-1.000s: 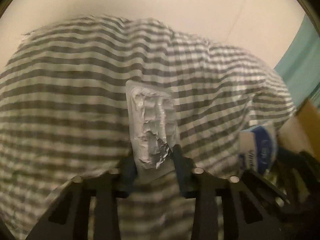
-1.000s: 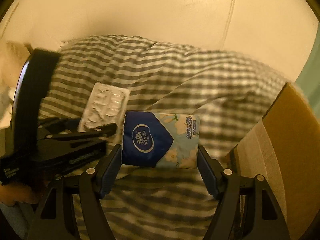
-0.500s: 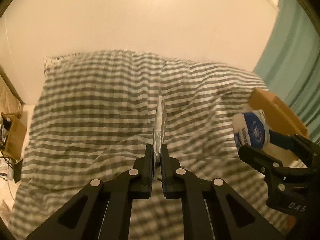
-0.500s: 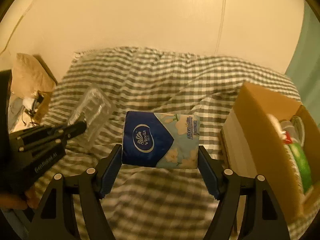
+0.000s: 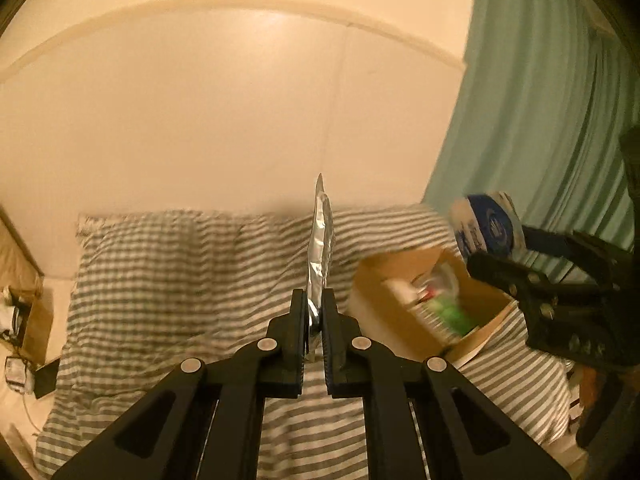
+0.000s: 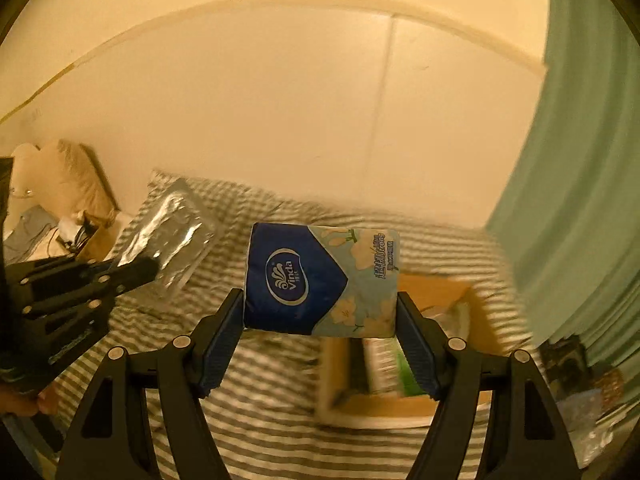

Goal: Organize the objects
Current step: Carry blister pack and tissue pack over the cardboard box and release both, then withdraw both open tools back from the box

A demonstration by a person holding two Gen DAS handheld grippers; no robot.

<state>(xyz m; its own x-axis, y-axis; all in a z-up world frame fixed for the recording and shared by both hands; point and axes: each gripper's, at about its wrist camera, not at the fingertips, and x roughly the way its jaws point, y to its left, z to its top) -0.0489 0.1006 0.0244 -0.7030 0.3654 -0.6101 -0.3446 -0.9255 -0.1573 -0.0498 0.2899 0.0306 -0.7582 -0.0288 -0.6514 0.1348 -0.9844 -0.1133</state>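
Observation:
My left gripper (image 5: 314, 305) is shut on a silver foil blister pack (image 5: 320, 248), held edge-on and upright, high above the striped bed. In the right wrist view that blister pack (image 6: 168, 236) shows its flat face at the left, in the left gripper (image 6: 150, 268). My right gripper (image 6: 320, 312) is shut on a blue and floral Vinda tissue pack (image 6: 320, 280), its blue pads pressing both ends. The tissue pack (image 5: 486, 230) also shows at the right of the left wrist view. An open cardboard box (image 5: 424, 300) with several items inside lies on the bed below and right.
The grey-and-white striped bedcover (image 5: 180, 280) fills the lower view. A cream wall is behind it and a green curtain (image 5: 540, 120) hangs at the right. Clutter and cables (image 5: 20, 320) sit beside the bed at the left. A box edge (image 6: 400, 412) is under the tissue pack.
Both grippers have risen well above the bed with their loads. The left gripper closed fully on the blister pack, which now stands edge-on. The cardboard box has come into view.

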